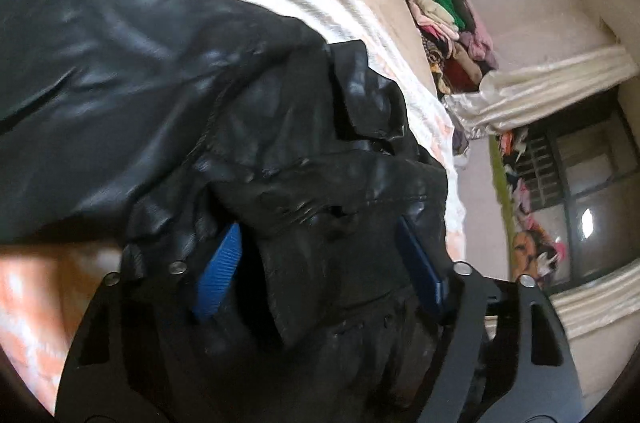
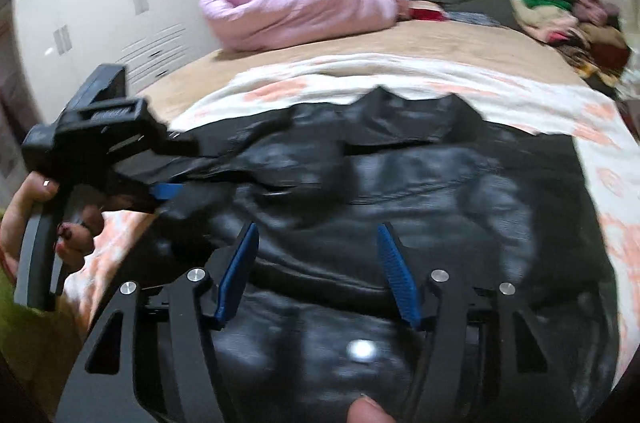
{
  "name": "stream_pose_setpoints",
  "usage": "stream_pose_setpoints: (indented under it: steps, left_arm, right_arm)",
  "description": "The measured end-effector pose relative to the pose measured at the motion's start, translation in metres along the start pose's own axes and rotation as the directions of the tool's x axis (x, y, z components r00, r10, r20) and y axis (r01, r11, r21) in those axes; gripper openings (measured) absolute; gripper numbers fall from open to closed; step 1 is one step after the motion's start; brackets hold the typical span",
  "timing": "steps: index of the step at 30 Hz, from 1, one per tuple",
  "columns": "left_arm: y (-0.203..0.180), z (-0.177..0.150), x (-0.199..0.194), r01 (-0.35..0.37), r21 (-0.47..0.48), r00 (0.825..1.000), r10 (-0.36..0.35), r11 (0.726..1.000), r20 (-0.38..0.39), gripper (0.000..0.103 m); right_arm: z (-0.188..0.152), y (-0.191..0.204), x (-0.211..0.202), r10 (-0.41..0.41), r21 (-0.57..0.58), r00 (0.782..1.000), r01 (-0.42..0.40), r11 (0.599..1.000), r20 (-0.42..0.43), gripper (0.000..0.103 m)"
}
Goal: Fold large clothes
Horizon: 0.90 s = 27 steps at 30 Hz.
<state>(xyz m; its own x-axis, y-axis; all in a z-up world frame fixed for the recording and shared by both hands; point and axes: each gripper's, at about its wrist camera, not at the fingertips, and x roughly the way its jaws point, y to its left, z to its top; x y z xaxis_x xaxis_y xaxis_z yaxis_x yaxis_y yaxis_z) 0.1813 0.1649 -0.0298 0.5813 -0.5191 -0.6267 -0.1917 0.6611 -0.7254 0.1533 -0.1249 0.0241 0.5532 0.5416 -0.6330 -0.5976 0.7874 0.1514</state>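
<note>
Jacket (image 2: pixel 400 191), black leather, flat on bedspread (image 2: pixel 600 127): left gripper (image 1: pixel 320 251) spread around bunched flap, right gripper (image 2: pixel 318 263) spread above body; next, pinch then fold.

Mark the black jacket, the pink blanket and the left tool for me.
black jacket (image 2: pixel 420 191): right wrist view, on its shiny back panel.
pink blanket (image 2: pixel 296 11): right wrist view, middle of the rolled bundle.
left tool (image 1: pixel 320 263): left wrist view, between the blue pads, jacket fabric there.
</note>
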Motion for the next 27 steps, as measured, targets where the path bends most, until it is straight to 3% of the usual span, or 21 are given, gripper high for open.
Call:
stream_pose_setpoints:
  steps: [1,3,4,6,9,12,14,16,18,22,27]
  left_arm:
    - [-0.002,0.001,0.005,-0.017,0.008,1.0,0.017,1.0,-0.001,0.06]
    - [-0.004,0.0,0.015,-0.031,0.025,0.999,0.031,0.999,-0.009,0.028]
    - [-0.008,-0.003,0.017,-0.056,0.054,0.998,0.057,0.997,-0.01,0.002]
    - [-0.023,-0.01,0.01,-0.079,0.139,0.997,0.078,0.987,0.014,0.001]
    - [-0.053,-0.013,-0.016,-0.023,0.245,0.998,0.006,0.969,0.069,0.001]
    - [-0.082,-0.008,-0.049,0.035,0.319,0.988,-0.082,0.947,0.134,0.001]
    - [-0.094,-0.001,-0.062,0.021,0.37,0.979,-0.095,0.929,0.181,0.001]
    - [-0.096,0.01,-0.065,-0.034,0.413,0.971,-0.068,0.91,0.23,0.001]
    - [-0.088,0.017,-0.052,-0.079,0.42,0.973,-0.021,0.904,0.229,0.001]
    - [-0.042,0.026,-0.017,-0.135,0.319,0.984,0.091,0.938,0.151,0.001]
    - [-0.015,0.02,-0.002,-0.231,0.278,0.972,0.21,0.932,0.103,0.003]
  right_arm:
    - [0.001,-0.01,-0.004,-0.016,0.032,1.0,0.016,0.999,0.007,0.059]
    - [0.001,-0.028,-0.011,-0.05,0.076,0.999,0.049,0.996,0.015,0.058]
    - [0.002,-0.035,-0.012,-0.061,0.087,0.998,0.059,0.994,0.017,0.055]
    - [0.003,-0.056,-0.022,-0.103,0.121,0.994,0.099,0.988,0.021,0.045]
    - [0.009,-0.081,-0.034,-0.151,0.151,0.988,0.144,0.978,0.035,0.031]
    - [0.024,-0.109,-0.042,-0.238,0.163,0.97,0.227,0.96,0.052,0.028]
    - [0.036,-0.129,-0.04,-0.268,0.2,0.962,0.254,0.946,0.05,0.028]
    - [0.043,-0.143,-0.032,-0.29,0.216,0.956,0.275,0.937,0.041,0.028]
    - [0.048,-0.154,-0.017,-0.318,0.209,0.948,0.311,0.927,-0.002,0.027]
    - [0.05,-0.162,0.015,-0.34,0.159,0.939,0.345,0.925,-0.062,0.027]
    - [0.048,-0.176,0.047,-0.315,0.164,0.941,0.332,0.929,-0.121,0.027]
